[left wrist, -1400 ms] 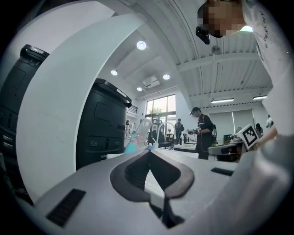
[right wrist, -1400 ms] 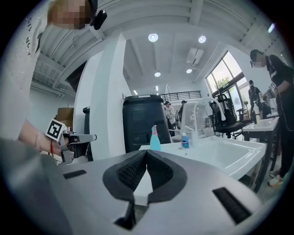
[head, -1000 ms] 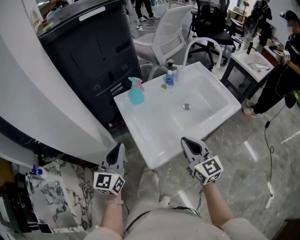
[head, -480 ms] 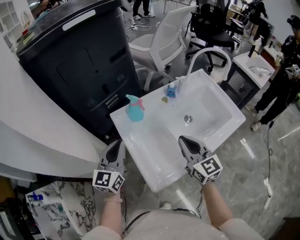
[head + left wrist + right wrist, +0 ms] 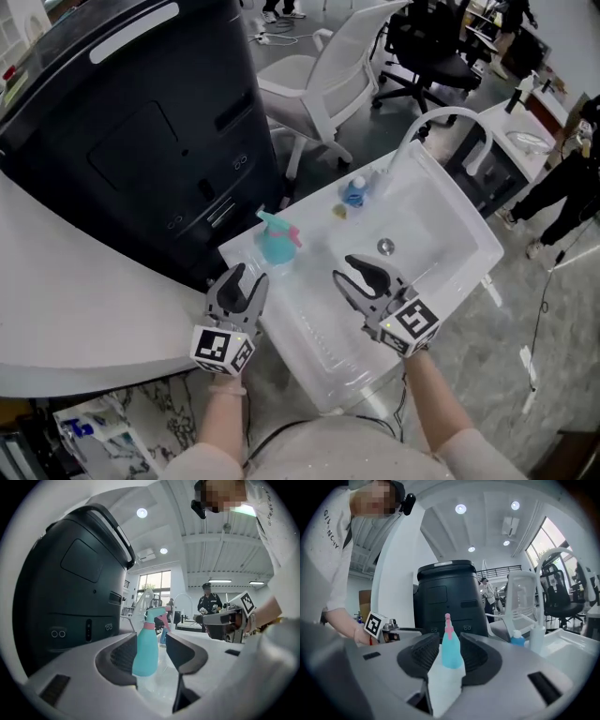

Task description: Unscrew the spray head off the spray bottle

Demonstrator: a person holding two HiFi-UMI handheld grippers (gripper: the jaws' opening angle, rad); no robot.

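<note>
Shirt: white T-shirt (image 5: 328,564), short sleeves, dark lettering (image 5: 329,524) across the chest.
Head: small black camera (image 5: 408,503).
Wrist: thin red band (image 5: 370,641) on the left.
Left gripper (image 5: 242,278): pale grey shell, black ribbed pads (image 5: 123,656), white cube (image 5: 223,349) of black square markers; jaws just opened, pads touching nothing.
Right gripper (image 5: 343,270): same build and cube (image 5: 411,323); jaws likewise just opened, touching nothing.

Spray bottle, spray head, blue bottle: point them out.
Teal plastic spray bottle (image 5: 274,248), head view: body.
Its pink-trimmed spray head (image 5: 156,611), left gripper view: top.
Small blue plastic bottle (image 5: 353,194), head view: body.
</note>
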